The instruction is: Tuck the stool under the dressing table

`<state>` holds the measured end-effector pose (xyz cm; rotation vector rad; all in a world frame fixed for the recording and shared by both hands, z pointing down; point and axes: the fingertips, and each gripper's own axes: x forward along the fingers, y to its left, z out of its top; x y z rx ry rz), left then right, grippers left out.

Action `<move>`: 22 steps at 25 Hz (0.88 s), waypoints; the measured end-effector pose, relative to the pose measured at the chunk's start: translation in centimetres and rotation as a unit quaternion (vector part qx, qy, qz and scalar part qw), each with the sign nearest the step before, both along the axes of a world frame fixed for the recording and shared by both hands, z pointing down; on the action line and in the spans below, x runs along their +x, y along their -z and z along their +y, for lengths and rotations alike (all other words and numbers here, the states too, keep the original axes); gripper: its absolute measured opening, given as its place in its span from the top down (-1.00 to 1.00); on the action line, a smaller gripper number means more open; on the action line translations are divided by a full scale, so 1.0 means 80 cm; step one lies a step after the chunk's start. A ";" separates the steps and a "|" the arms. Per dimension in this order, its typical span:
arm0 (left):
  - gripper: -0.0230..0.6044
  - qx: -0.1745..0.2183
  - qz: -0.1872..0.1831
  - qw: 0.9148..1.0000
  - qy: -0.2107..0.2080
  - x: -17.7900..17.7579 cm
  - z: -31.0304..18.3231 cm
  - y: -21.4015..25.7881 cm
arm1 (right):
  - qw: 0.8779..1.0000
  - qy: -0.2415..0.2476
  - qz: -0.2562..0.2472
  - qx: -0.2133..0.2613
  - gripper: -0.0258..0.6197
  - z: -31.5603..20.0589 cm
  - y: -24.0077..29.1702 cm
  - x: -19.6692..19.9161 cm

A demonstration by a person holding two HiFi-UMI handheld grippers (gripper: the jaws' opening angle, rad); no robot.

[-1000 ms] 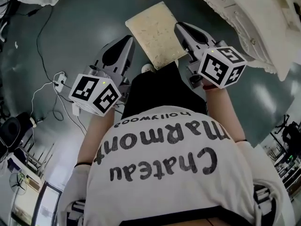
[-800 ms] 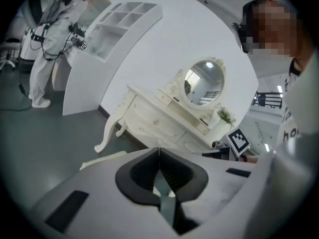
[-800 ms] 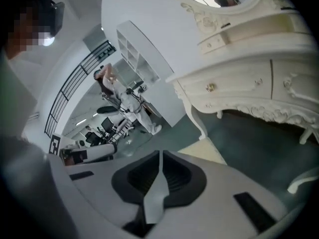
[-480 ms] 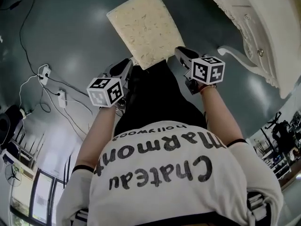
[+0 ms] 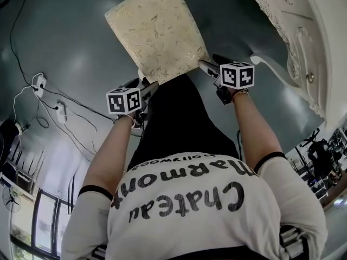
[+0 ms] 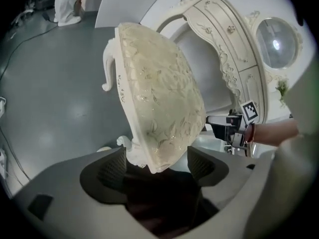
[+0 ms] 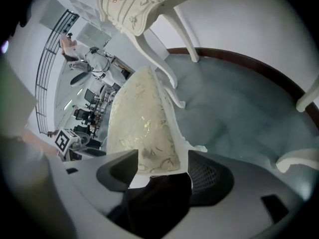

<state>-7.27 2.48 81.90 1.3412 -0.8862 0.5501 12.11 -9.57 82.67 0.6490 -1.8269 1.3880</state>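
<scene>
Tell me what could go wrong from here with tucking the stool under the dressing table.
1. The left gripper and right gripper only straddle the stool's near corners, jaws opening and not pressing. A grip on that thin padded edge may slip or skew the stool.
2. The dressing table has a curved leg near the stool's right side. A crooked push could knock the stool against it.
</scene>
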 end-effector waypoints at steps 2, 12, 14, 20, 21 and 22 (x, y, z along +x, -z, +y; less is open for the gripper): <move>-0.23 0.005 0.011 1.000 0.014 0.011 -0.014 -0.010 | 0.999 0.033 -0.004 0.009 -0.03 -0.002 -0.008 -0.011; -0.25 0.012 -0.005 0.997 0.078 0.013 -0.046 -0.021 | 0.996 0.044 -0.071 -0.023 -0.09 0.001 -0.013 -0.017; -0.25 0.006 -0.012 0.997 0.072 0.013 -0.045 -0.020 | 0.997 0.039 -0.069 -0.012 -0.07 0.003 -0.011 -0.016; -0.25 0.004 -0.016 1.000 0.021 0.009 -0.053 -0.019 | 0.998 -0.017 -0.061 -0.003 -0.05 0.015 -0.008 -0.010; -0.25 0.012 -0.013 1.000 0.006 0.012 -0.061 -0.019 | 0.998 -0.031 -0.061 -0.005 -0.05 0.017 -0.008 -0.004; -0.25 0.021 -0.010 1.000 -0.010 0.016 -0.070 -0.018 | 0.997 -0.049 -0.060 -0.010 -0.05 0.019 -0.008 0.004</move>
